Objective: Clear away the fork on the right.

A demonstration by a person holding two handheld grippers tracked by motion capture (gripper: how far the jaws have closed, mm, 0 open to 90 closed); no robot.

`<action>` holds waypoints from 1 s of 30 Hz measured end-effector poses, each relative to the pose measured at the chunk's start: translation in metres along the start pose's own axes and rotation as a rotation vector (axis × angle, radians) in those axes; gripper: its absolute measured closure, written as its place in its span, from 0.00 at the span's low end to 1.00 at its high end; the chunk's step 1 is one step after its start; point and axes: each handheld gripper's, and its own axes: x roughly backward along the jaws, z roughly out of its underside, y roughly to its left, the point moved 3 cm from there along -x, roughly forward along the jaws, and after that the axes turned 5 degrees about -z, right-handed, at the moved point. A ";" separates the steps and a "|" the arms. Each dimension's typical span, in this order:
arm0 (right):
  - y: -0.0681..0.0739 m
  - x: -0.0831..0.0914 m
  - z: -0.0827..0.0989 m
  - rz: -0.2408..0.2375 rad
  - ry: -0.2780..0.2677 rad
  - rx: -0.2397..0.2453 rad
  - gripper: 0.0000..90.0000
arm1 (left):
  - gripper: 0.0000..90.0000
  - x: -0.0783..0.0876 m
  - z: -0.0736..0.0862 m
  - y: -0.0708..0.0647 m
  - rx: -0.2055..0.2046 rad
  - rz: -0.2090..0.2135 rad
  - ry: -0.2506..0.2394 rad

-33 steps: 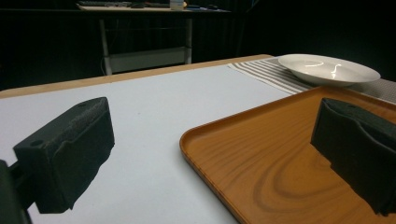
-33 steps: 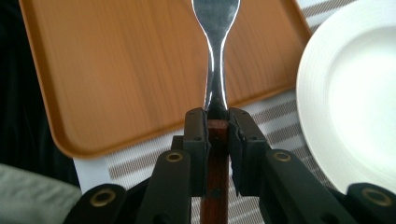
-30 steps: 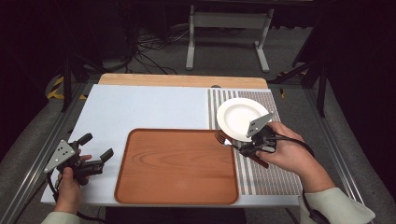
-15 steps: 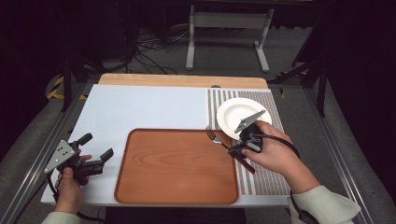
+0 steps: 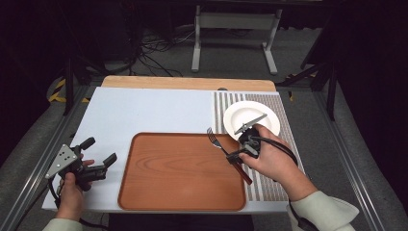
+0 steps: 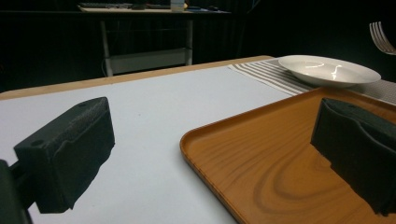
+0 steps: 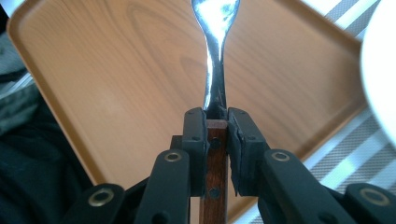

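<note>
A fork (image 5: 226,150) with a brown wooden handle and metal tines is held above the right edge of the wooden tray (image 5: 183,192). My right gripper (image 5: 239,153) is shut on the fork's handle (image 7: 215,158), its tines pointing out over the tray (image 7: 116,79). A white plate (image 5: 252,118) sits on the striped mat (image 5: 276,180) just behind that hand. My left gripper (image 5: 103,166) rests at the table's front left, open, jaws wide with nothing between them. In the left gripper view, the tray (image 6: 261,158), plate (image 6: 329,70) and fork tines (image 6: 383,37) lie ahead.
A light blue mat (image 5: 144,115) covers the table, with a wooden strip (image 5: 187,83) along its far edge. Metal rails (image 5: 29,178) run along both sides. A stand and cables (image 5: 231,33) lie on the floor beyond.
My right hand has carried the fork leftward and nearer, from beside the plate to over the tray's right edge. The left gripper has stayed put.
</note>
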 end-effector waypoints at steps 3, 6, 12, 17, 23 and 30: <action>0.001 -0.004 -0.001 0.008 0.010 -0.016 0.87 | 0.00 0.000 0.000 0.000 0.000 0.000 0.000; 0.002 -0.010 -0.002 0.014 0.015 -0.041 0.87 | 0.00 0.000 0.000 0.000 0.002 -0.002 -0.002; 0.004 -0.021 -0.004 0.015 0.031 -0.081 0.87 | 0.00 0.000 0.000 0.001 0.002 -0.001 -0.001; 0.004 -0.027 -0.004 0.015 0.041 -0.109 0.87 | 0.00 0.000 0.000 0.001 0.003 -0.001 -0.001; 0.001 -0.039 -0.003 0.025 0.073 -0.174 0.87 | 0.00 0.000 0.000 0.001 0.002 0.000 0.001; -0.002 -0.050 -0.002 0.037 0.105 -0.227 0.87 | 0.00 0.000 0.000 0.001 0.002 -0.002 0.001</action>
